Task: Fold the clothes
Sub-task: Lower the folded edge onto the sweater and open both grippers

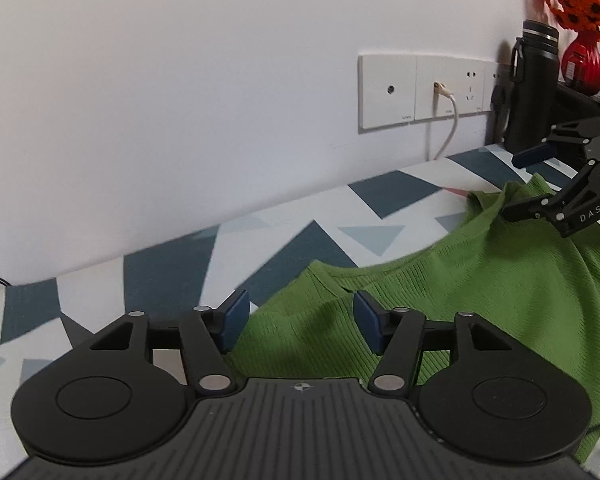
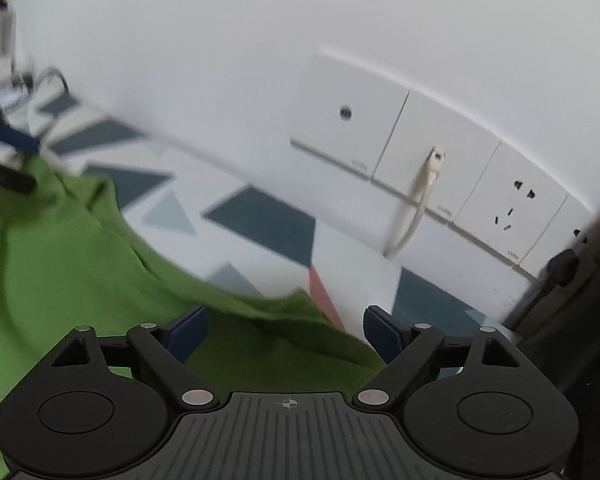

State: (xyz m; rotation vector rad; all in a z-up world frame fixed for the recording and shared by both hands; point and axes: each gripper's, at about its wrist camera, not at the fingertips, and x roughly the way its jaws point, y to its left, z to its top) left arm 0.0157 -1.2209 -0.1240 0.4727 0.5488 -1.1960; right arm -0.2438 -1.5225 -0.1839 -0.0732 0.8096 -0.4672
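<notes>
Both my claws gape empty — left gripper (image 1: pixel 298 322), right gripper (image 2: pixel 286 334) — over the ribbed green knit top (image 1: pixel 440 292). I'd guess a shallow pinch slips, or snags the geometric-patterned tablecloth (image 1: pixel 284 236).

left hand-held gripper (image 1: pixel 300 322) fills the bottom of its own view, blue pads (image 1: pixel 236 318) spread wide apart, nothing pinched between them. right hand-held gripper (image 2: pixel 286 334) looks the same in its view, pads gaping at lower centre. from the left camera the right one (image 1: pixel 514 184) shows at the right edge, fingers parted, pointing left.
</notes>
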